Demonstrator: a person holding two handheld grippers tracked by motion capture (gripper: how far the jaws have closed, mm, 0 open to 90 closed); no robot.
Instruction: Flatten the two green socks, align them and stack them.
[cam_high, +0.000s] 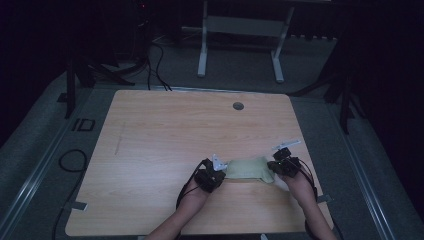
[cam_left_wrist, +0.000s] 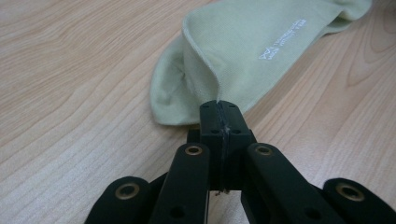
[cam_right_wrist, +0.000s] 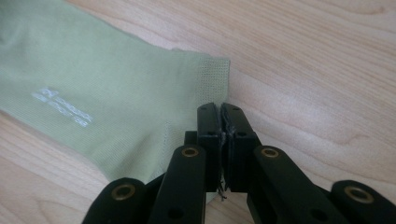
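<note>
Pale green, the sock (cam_high: 248, 170) lies flat on the counter (cam_high: 165, 135) with its long axis running straight between my left gripper (cam_high: 218, 175) and right gripper (cam_high: 278, 167), each with jaws clamped tight on its own end.

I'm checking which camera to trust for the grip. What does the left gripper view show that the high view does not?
Left gripper view: the hand-held gripper's jaws shut on a pinched-up fold at the pale green sock's edge, and small white print on the fabric.

High view: the whole wooden table, both forearms, the right hand-held gripper at the sock's other end, and the floor beyond.

Both: the sock lying on the table, gripped by the left hand-held gripper.
</note>
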